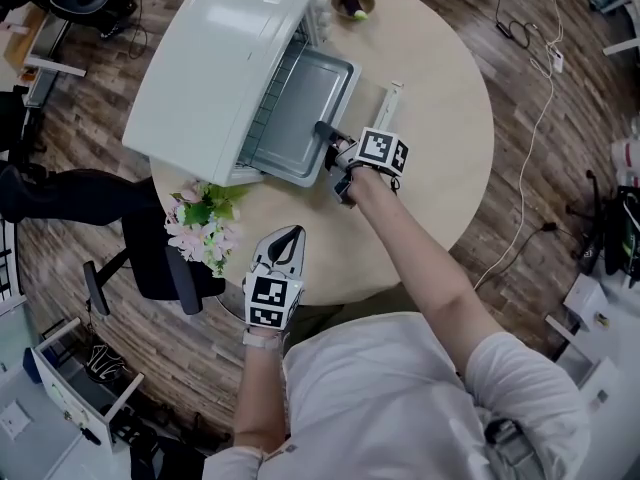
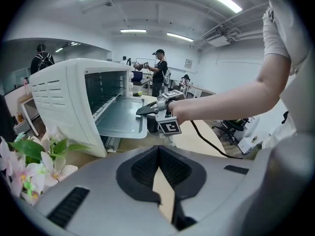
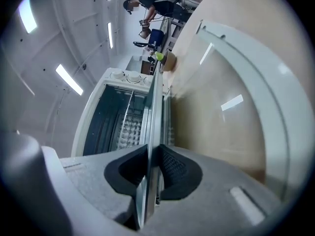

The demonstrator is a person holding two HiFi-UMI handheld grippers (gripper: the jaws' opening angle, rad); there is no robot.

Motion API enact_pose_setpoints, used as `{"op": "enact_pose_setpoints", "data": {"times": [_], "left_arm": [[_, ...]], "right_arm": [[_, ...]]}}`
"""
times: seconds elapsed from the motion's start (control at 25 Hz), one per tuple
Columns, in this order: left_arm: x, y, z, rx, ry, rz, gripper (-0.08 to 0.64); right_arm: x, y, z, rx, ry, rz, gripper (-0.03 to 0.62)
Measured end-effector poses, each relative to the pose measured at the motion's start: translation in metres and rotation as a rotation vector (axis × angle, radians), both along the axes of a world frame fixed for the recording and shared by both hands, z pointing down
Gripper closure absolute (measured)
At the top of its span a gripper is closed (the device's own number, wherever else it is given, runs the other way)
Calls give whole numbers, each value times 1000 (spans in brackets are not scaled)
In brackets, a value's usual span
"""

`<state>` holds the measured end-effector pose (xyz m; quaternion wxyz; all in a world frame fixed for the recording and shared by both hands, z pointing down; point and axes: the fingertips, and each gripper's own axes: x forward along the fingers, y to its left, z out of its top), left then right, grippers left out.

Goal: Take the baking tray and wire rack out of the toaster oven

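A white toaster oven (image 1: 215,53) stands on the round table with its glass door (image 1: 388,103) folded down. The grey baking tray (image 1: 300,113) sticks halfway out of its mouth. Bars of the wire rack (image 1: 266,98) show beside the tray, under the oven's top. My right gripper (image 1: 328,143) is shut on the tray's front rim. In the right gripper view the rim runs edge-on (image 3: 155,107) between the pads (image 3: 170,163). My left gripper (image 1: 285,236) hovers near the table's front edge, apart from the oven. Its jaws (image 2: 158,154) are shut on nothing.
A bunch of pink and white flowers (image 1: 205,223) lies at the table's left edge beside the oven. A small bowl (image 1: 352,3) sits at the far side. A black chair (image 1: 150,258) stands below the flowers. People stand in the room's background (image 2: 158,73).
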<state>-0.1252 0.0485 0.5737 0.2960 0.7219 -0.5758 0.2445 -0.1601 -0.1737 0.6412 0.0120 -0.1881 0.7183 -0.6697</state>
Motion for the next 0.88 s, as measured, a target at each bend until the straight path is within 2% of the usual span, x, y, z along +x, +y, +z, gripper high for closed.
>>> {"op": "enact_pose_setpoints", "data": {"times": [0.6, 0.88], "left_arm": [[49, -8, -11, 34, -6, -5, 560], [66, -13, -14, 55, -13, -1, 560]], "right_arm": [[73, 2, -9, 3, 19, -16, 534], [119, 7, -12, -9, 13, 6, 534]]}}
